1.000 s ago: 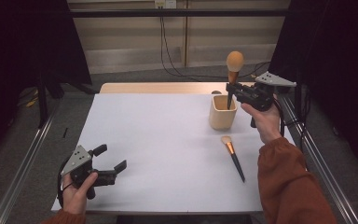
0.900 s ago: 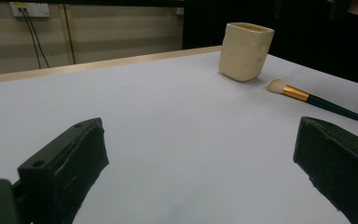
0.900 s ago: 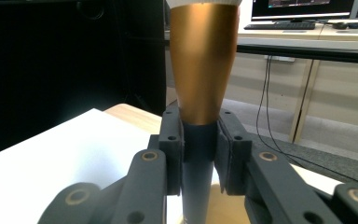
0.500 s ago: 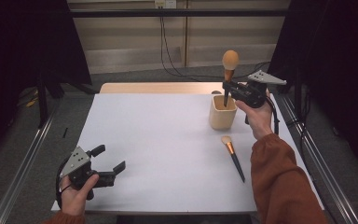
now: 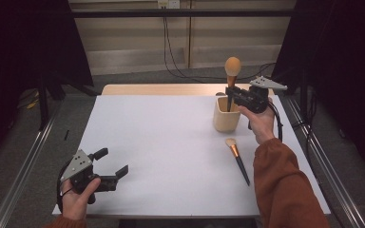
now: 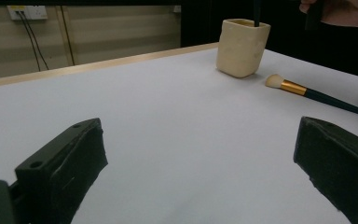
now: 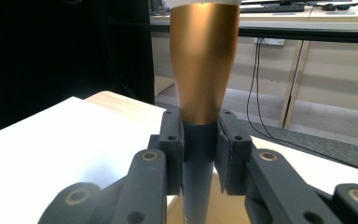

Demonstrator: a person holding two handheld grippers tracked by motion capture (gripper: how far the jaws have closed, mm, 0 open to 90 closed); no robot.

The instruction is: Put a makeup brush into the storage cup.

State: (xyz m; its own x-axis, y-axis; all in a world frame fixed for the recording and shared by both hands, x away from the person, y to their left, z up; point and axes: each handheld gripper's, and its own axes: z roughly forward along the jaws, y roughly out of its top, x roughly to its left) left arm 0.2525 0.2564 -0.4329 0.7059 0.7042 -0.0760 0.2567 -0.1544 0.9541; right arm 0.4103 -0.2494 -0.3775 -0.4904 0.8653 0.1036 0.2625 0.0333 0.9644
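Brush (image 5: 232, 71) lowered by right claw (image 5: 230, 93) into cup (image 5: 226, 118).

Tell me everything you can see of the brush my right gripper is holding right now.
The held brush stands upright, head up, over the cream cup. It has a rounded tan-orange head, a copper-coloured metallic ferrule that tapers downward, and a dark handle. The right gripper is shut on it: the right gripper view shows both jaws pressed on the dark handle just below the ferrule. The handle's lower end dips inside the cup's mouth; whether it touches the bottom is hidden.
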